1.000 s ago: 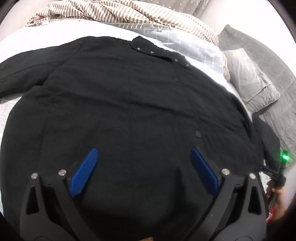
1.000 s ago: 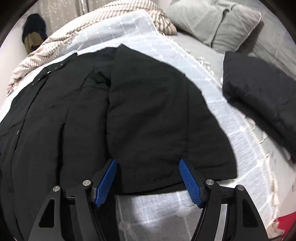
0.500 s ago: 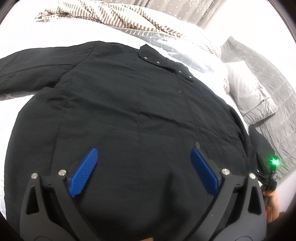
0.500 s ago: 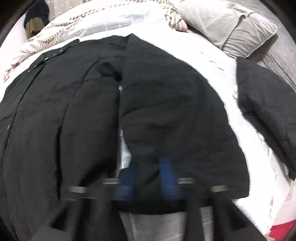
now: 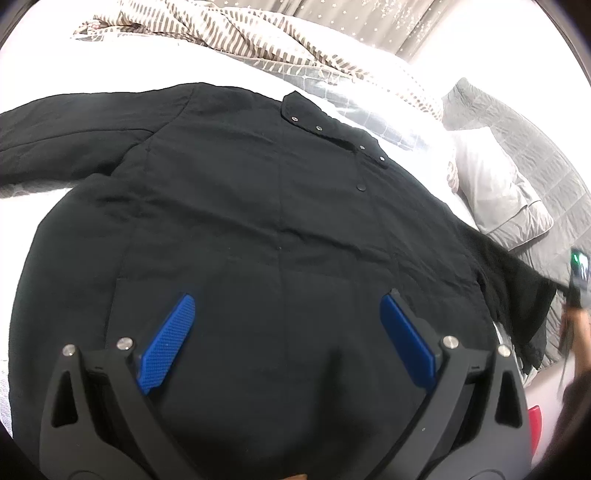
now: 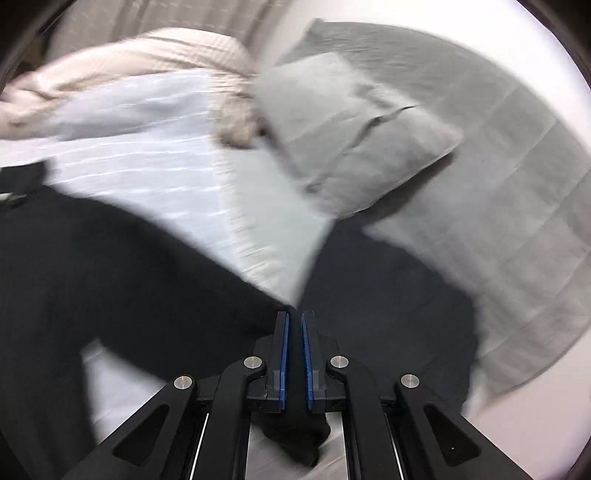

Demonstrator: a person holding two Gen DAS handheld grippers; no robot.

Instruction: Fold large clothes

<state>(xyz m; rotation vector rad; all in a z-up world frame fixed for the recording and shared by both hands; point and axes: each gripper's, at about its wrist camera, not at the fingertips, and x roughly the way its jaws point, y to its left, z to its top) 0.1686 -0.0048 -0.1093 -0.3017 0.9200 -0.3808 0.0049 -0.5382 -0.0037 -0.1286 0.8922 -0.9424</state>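
I see the black jacket [image 5: 280,229] spread front-up across the bed [image 5: 110,62], collar at the far side with a row of snaps running down its placket. Its left sleeve stretches flat out to the left. Its right sleeve [image 5: 517,288] is lifted off the bed at the right, its cuff pinched in my right gripper [image 6: 293,325].

— What's the room like?
— A bed [image 5: 110,66] with a pale checked sheet, washed out by bright light at upper left of the left wrist view. A crumpled beige striped blanket [image 5: 229,40] lies along the top.
— And the right side?
— A grey pillow [image 6: 354,136] rests against a grey quilted cover [image 6: 517,192]. A grey curtain [image 5: 369,22] with tiny pale stars hangs behind.
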